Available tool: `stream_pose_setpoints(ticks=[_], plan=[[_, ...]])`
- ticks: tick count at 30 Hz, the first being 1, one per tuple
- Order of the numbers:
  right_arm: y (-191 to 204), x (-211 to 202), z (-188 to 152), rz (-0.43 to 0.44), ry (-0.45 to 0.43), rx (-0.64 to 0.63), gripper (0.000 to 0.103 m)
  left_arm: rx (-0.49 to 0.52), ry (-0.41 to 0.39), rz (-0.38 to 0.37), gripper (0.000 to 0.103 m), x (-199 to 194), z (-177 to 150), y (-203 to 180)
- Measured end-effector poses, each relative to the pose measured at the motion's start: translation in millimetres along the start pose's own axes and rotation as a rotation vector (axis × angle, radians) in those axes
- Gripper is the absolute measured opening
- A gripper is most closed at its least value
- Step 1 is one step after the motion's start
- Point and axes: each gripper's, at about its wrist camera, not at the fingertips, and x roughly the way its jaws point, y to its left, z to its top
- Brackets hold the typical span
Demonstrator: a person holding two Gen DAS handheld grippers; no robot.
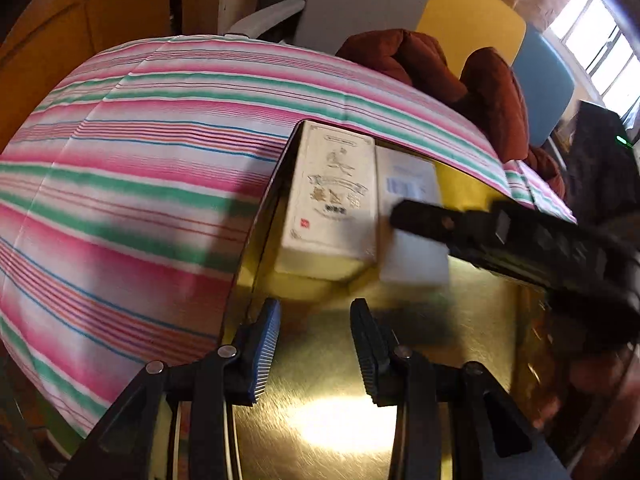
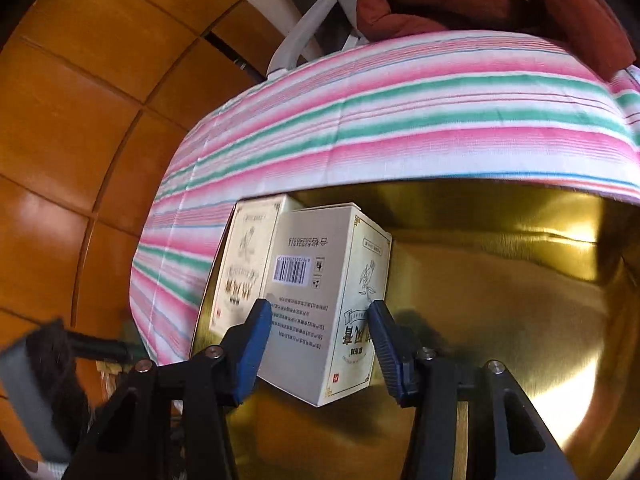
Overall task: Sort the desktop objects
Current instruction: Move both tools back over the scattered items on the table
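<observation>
A shiny gold tray (image 1: 400, 360) (image 2: 500, 300) lies on the striped tablecloth (image 1: 140, 160). A cream box with printed lettering (image 1: 332, 200) (image 2: 240, 264) rests flat in the tray's far left corner. Right beside it is a second cream box with a barcode (image 2: 312, 280) (image 1: 412, 264). My right gripper (image 2: 319, 320) is shut on this box, its blue pads against two opposite sides, and holds it tilted over the tray floor. One right finger (image 1: 432, 220) crosses the box in the left wrist view. My left gripper (image 1: 316, 340) hangs open over the tray's near left part, with nothing between its pads.
A dark red padded garment (image 1: 440, 72) (image 2: 440, 0) lies at the table's far edge. Behind it stand a yellow chair (image 1: 472, 20), a blue chair (image 1: 548, 80) and a white chair (image 1: 264, 20). Wooden floor (image 2: 80, 120) shows left of the table. The tray's right half is bare.
</observation>
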Motion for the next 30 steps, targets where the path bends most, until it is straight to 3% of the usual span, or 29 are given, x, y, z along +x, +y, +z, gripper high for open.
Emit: stream_pose_setpoints(ticks=[5,8,13,21,23,25,27,30], plan=[[1,-3,3,-0.005,0.000,0.004,0.054,-0.063,-0.020,-0.056,0.037,-6,-10,5],[8,-29,-3,-0.017,-0.037,-0.049,0.063,-0.090,-0.055,-0.077,0.042,-15,-13,4],[24,-96,-27,-0.081,-0.186,-0.190,0.093,-0.085,-0.100,-0.102,0.045,-28,-16,-12],[37,-194,-95,-0.394,-0.510,-0.475,0.103,0.043,-0.112,-0.169,0.046,-44,-33,-65],[27,-208,-106,-0.414,-0.504,-0.467,0.103,0.087,-0.102,-0.192,0.047,-44,-39,-85],[5,-219,-111,-0.377,-0.472,-0.411,0.103,0.126,-0.093,-0.207,0.047,-48,-47,-100],[-21,-232,-122,-0.325,-0.450,-0.314,0.103,0.177,-0.077,-0.220,0.047,-49,-53,-120],[-58,-250,-141,-0.344,-0.460,-0.188,0.103,0.258,-0.060,-0.249,0.047,-46,-61,-155]])
